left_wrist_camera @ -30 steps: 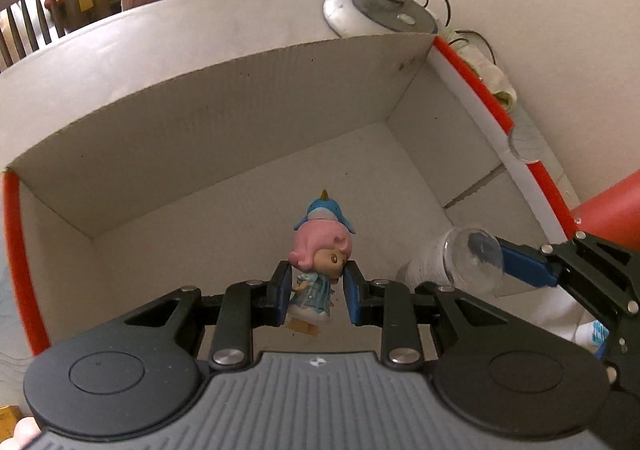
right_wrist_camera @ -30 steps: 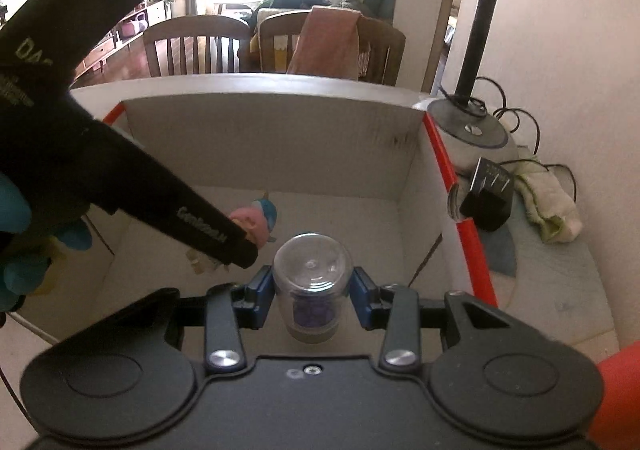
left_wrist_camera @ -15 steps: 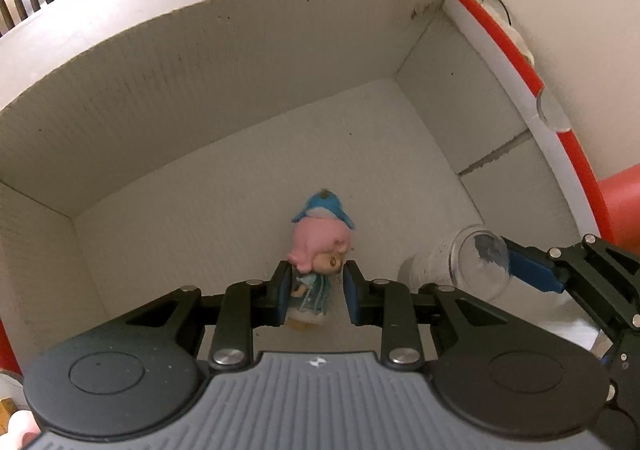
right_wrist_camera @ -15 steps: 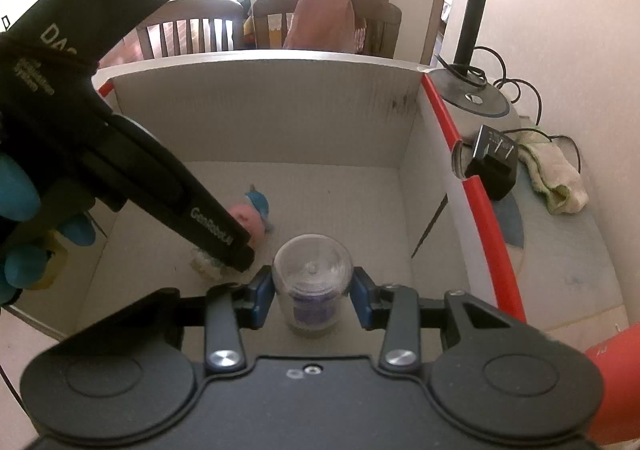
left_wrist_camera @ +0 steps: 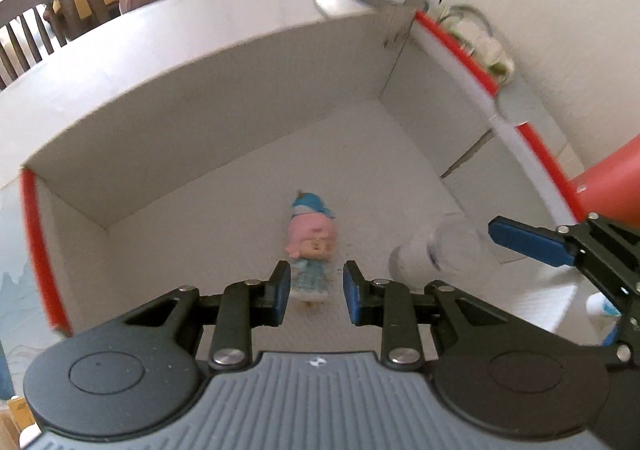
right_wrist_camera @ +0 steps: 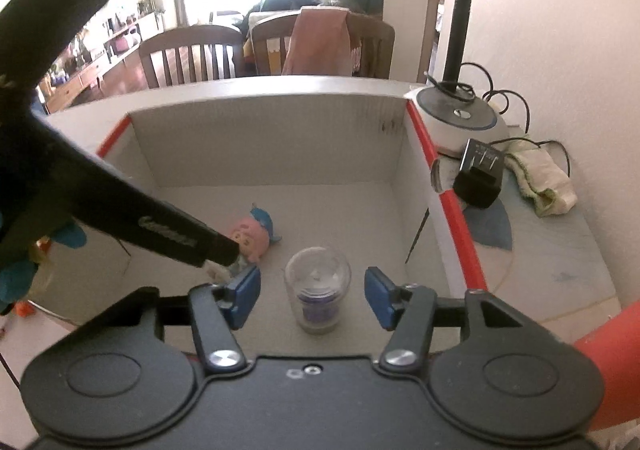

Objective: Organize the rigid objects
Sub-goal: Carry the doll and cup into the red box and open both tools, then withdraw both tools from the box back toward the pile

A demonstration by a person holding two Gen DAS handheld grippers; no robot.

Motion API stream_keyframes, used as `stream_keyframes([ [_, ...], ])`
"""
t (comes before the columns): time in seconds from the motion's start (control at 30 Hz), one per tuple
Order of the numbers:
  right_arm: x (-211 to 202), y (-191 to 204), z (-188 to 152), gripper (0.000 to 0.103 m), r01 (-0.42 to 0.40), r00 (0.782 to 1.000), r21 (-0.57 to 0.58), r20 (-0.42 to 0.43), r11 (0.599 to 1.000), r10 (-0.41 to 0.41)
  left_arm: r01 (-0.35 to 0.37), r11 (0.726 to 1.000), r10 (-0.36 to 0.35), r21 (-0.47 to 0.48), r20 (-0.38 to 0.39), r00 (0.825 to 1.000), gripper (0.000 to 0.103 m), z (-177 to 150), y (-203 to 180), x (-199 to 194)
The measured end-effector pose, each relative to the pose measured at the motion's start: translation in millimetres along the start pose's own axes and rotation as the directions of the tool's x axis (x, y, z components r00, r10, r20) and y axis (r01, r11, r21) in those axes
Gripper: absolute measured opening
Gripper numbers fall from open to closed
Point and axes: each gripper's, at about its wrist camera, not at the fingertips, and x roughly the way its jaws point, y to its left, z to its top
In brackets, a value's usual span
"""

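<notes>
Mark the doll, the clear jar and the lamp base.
doll [left_wrist_camera: 313, 240]: left wrist view, on its pink hair.
clear jar [right_wrist_camera: 318, 292]: right wrist view, on its side wall.
lamp base [right_wrist_camera: 460, 118]: right wrist view, on its top.

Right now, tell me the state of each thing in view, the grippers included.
left gripper: open, doll's feet between its fingers
right gripper: open, either side of the jar
doll: lying on the box floor, released
clear jar: upright, lid on, released
cardboard box: open-topped
</notes>
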Motion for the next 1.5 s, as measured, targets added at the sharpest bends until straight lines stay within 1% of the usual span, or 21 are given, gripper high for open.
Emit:
stream_keyframes([
  [0.03,-4.0,0.8,0.1,0.061,-0.005,1.0,0.005,0.009,1.0,0.005,0.0,1.0,0.0,0.004,0.018,1.0,0.027,-3.3,0.4,-7.7],
  [0.2,-25.0,8.1,1.9,0.064,-0.027,0.998,0.015,0.051,1.0,0.026,0.009,1.0,-0.01,0.007,0.103,0.995,0.027,-18.1,-1.9,-42.6],
  [0.27,-33.6,12.1,2.4,0.064,-0.039,0.997,0.017,0.07,0.999,0.037,0.018,1.0,-0.019,0.005,0.142,0.99,0.027,-30.6,1.6,-63.9],
  [0.3,-38.4,14.7,2.5,0.064,-0.041,0.996,0.018,0.08,0.999,0.039,0.019,1.0,-0.019,0.001,0.157,0.987,0.027,-35.2,-1.0,-65.7],
  [0.37,-48.5,20.1,3.2,0.065,-0.055,0.994,0.024,0.1,0.998,0.052,0.036,0.999,-0.033,-0.01,0.185,0.982,0.027,-49.1,4.6,-81.9],
  [0.43,-58.8,26.8,3.0,0.069,-0.068,0.99,0.022,0.123,0.997,0.065,0.047,0.999,-0.043,-0.018,0.209,0.977,0.027,-61.8,9.5,-94.5],
  [0.57,-72.9,44.1,1.7,0.07,-0.09,0.985,0.011,0.147,0.996,0.088,0.04,0.999,-0.032,-0.025,0.267,0.963,0.027,-94.0,22.3,-124.6],
  [0.63,-77.1,53.4,0.5,0.072,-0.097,0.984,0.007,0.153,0.995,0.095,0.032,0.999,-0.02,-0.037,0.289,0.957,0.031,-111.0,30.7,-138.0],
  [0.67,-78.9,58.1,-0.3,0.072,-0.101,0.983,0.008,0.155,0.995,0.099,0.028,0.999,-0.013,-0.046,0.3,0.954,0.038,-119.5,36.1,-144.5],
  [0.7,-80.5,62.8,-1.1,0.072,-0.106,0.982,0.011,0.156,0.994,0.103,0.026,0.998,-0.008,-0.053,0.311,0.95,0.051,-127.5,40.6,-149.4],
  [0.73,-81.6,67.6,-1.7,0.073,-0.113,0.982,0.014,0.157,0.993,0.11,0.02,0.998,0.0,-0.06,0.323,0.946,0.058,-134.5,45.2,-154.8],
  [0.77,-82.5,72.4,-2.4,0.073,-0.117,0.981,0.014,0.158,0.993,0.114,0.012,0.998,0.011,-0.066,0.337,0.941,0.063,-141.7,49.8,-160.5],
  [0.8,-84.0,78.9,-3.5,0.073,-0.116,0.981,0.009,0.16,0.993,0.113,0.003,0.998,0.021,-0.069,0.349,0.937,0.063,-148.5,54.1,-165.6],
  [0.97,-91.5,112.4,-10.1,0.077,-0.129,0.978,-0.008,0.164,0.992,0.129,0.01,0.995,0.027,-0.1,0.365,0.93,0.063,-175.0,79.3,-182.0],
  [1.27,-92.7,164.7,-23.4,0.087,-0.161,0.974,-0.026,0.157,0.987,0.163,-0.001,0.992,0.051,-0.128,0.389,0.92,0.064,-219.0,119.9,-204.7],
  [1.37,-97.7,186.5,-31.3,0.091,-0.174,0.971,-0.038,0.159,0.984,0.178,-0.012,0.99,0.067,-0.141,0.389,0.919,0.072,-236.2,137.3,-211.6],
  [1.5,-94.6,210.5,-39.3,0.095,-0.198,0.967,-0.063,0.154,0.978,0.205,-0.028,0.986,0.09,-0.165,0.384,0.919,0.073,-255.8,158.4,-215.9],
])
